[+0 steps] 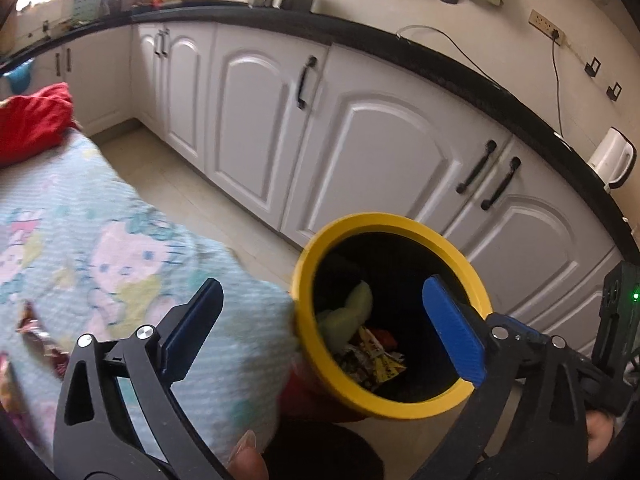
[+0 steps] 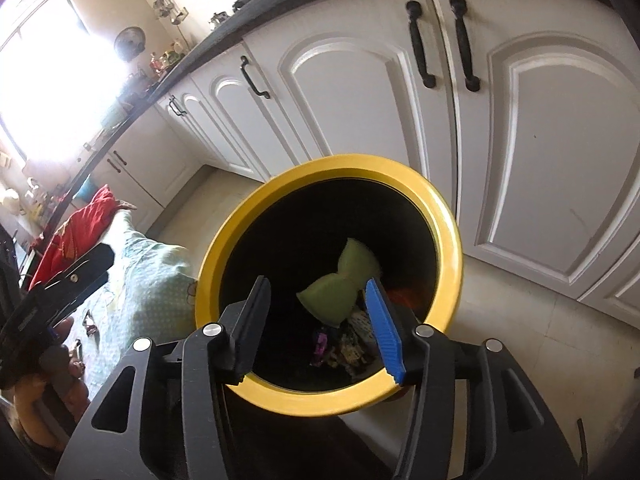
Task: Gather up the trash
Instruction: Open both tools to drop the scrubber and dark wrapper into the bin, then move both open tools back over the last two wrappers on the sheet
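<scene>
A trash bin with a yellow rim (image 1: 472,276) (image 2: 450,232) and black inside stands on the floor beside a cloth-covered table. Inside lie a pale green sponge (image 1: 352,312) (image 2: 340,284) and crumpled wrappers (image 1: 380,356) (image 2: 344,352). My left gripper (image 1: 320,312) is open wide and empty, above the bin's left rim and the table edge. My right gripper (image 2: 320,312) is open and empty, directly over the bin's mouth. A shiny wrapper (image 1: 36,332) lies on the cloth at the far left. The left gripper also shows at the left of the right wrist view (image 2: 72,276).
White cabinet doors (image 1: 360,152) (image 2: 540,160) with black handles run behind the bin under a dark countertop (image 1: 440,60). A table with a Hello Kitty cloth (image 1: 100,248) (image 2: 152,280) is on the left, with a red cloth (image 1: 32,124) (image 2: 80,236) on it. A white kettle (image 1: 612,156) stands on the counter.
</scene>
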The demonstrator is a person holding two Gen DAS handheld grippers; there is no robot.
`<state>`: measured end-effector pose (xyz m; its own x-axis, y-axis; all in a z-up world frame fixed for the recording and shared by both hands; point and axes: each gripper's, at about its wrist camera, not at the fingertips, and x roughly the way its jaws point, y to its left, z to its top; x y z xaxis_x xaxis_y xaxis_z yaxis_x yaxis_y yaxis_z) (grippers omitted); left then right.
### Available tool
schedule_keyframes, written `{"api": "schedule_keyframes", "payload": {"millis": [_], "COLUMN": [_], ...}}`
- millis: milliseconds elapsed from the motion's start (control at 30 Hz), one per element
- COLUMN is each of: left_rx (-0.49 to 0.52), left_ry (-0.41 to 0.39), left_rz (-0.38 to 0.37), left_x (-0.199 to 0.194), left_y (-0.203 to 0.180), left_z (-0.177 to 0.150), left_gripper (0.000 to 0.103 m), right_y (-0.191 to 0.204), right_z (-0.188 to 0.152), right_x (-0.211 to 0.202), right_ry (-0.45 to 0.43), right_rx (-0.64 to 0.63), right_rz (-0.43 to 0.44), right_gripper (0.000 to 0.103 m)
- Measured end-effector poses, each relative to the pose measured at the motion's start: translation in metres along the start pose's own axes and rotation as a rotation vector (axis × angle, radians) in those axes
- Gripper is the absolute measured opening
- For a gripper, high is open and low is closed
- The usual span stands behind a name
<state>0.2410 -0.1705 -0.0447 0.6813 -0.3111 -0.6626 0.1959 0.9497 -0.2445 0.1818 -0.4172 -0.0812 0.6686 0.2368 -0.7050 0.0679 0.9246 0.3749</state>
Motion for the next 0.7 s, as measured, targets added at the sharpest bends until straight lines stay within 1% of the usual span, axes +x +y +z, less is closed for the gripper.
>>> {"api": "schedule_keyframes", "payload": {"millis": [100, 267, 467, 600, 700], "left_rx": [-0.006, -0.020, -0.034, -0.054, -0.078], "left_ry": [-0.035, -0.097, -0.148, -0.165, -0.172], "left_rz": [0.034, 0.125, 0.212, 0.249, 0.270], "left_x": [-0.018, -0.051, -0.084, -0.102, -0.114], "left_y": [0.014, 0.043, 0.076, 0.096, 0.112], "left_z": [-0.002, -0.009, -0.018, -0.023, -0.026], "left_gripper": [0.092, 0.092, 0.092, 0.092, 0.092], "right_y": [0.012, 0.040, 0.093, 0.131, 0.152], "right_z": [0.000, 0.000, -0.005, -0.010, -0.012], "right_x": [-0.004, -0.010, -0.013, -0.011, -0.010], "right_ry": [-0.017, -0.040, -0.043, -0.024, -0.013], "right_rx": [-0.034, -0.106, -0.241, -0.322, -0.364], "right_rz": [0.015, 0.057, 0.134, 0.187, 0.215], "right_gripper": [0.050, 0.051, 0.051, 0.051, 0.051]}}
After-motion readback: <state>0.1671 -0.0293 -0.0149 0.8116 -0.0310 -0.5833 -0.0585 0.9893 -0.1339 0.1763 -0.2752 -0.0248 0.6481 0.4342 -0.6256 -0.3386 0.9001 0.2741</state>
